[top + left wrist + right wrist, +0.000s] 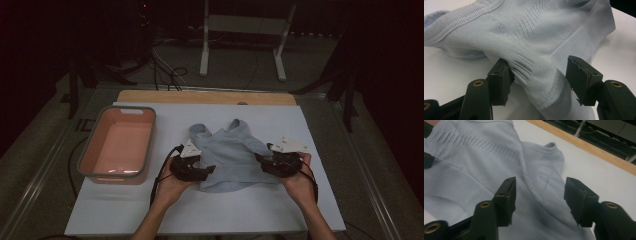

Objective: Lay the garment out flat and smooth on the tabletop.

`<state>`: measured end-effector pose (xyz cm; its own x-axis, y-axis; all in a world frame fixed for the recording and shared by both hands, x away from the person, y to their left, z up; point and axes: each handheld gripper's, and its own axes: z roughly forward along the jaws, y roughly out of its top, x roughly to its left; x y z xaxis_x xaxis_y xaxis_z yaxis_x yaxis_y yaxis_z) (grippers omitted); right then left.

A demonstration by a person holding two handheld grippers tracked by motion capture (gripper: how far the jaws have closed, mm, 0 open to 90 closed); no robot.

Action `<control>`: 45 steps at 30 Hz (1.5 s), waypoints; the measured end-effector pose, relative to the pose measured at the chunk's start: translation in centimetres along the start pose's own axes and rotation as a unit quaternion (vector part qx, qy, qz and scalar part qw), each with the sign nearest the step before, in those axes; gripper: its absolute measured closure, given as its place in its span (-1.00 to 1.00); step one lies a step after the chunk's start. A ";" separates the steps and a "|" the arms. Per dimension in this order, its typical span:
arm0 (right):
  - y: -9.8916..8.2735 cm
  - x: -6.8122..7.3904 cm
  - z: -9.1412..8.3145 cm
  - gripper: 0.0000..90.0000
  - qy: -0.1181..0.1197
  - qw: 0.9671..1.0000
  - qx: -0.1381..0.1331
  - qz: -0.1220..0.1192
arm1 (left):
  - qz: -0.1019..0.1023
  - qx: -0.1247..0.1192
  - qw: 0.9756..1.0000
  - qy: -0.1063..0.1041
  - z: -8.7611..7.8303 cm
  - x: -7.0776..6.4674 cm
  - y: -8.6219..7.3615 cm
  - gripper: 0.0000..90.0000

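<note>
A pale blue ribbed knit garment (230, 155) lies crumpled on the white table top (250, 210), between my two grippers. My left gripper (210, 170) sits at the garment's left edge. In the left gripper view its jaws (537, 75) stand apart with a raised fold of the knit (536, 37) running between them; the left pad (500, 80) touches the fold and the right pad is clear of it. My right gripper (260, 161) is at the garment's right edge. Its jaws (540, 197) hang open just above the cloth (474, 170), gripping nothing.
A pink basin with a grey rim (150, 140) stands on the table's left side, with nothing in it. A wooden strip (200, 96) runs along the far edge. Beyond it, cables and a white stand (240, 25) are on the floor.
</note>
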<state>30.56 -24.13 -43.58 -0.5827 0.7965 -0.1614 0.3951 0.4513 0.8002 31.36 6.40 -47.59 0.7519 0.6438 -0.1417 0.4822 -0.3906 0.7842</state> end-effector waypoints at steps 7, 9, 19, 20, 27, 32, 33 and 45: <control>0.9 0.3 1.7 0.10 0.013 1.000 0.006 0.004 | 0.000 -0.002 1.000 -0.002 -0.1 -0.1 0.0 -0.12; 1.0 0.4 2.2 0.10 0.019 1.000 0.007 0.009 | -0.002 -0.005 1.000 -0.004 -0.1 -0.1 0.1 -0.13; 1.1 0.6 4.2 0.15 0.028 0.999 0.023 0.018 | -0.003 -0.010 1.000 -0.009 -0.1 -0.3 0.2 -0.13; 1.1 0.6 4.4 0.19 0.028 0.999 0.026 0.019 | -0.001 -0.009 1.000 -0.010 -0.1 -0.3 0.2 -0.13; 1.0 0.5 5.0 0.90 0.028 0.998 0.052 0.005 | 0.001 -0.010 1.000 -0.013 -0.1 -0.5 0.2 -0.14; 1.0 0.0 4.0 0.95 0.018 0.999 0.038 0.009 | 0.002 -0.012 1.000 -0.015 -0.1 -0.5 0.2 -0.14; 1.0 -0.2 3.8 0.95 0.015 0.999 0.035 0.008 | 0.002 -0.012 1.000 -0.016 -0.1 -0.5 0.2 -0.14; -0.2 -3.4 1.2 0.95 -0.029 0.998 0.039 0.043 | -0.003 -0.025 1.000 -0.016 -0.4 -0.3 0.2 -0.15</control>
<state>33.34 -26.47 -43.85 -0.5024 0.8549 -0.1291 0.4975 0.4079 0.7656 31.05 6.40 -47.11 0.7636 0.6240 -0.1661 0.4644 -0.3519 0.8127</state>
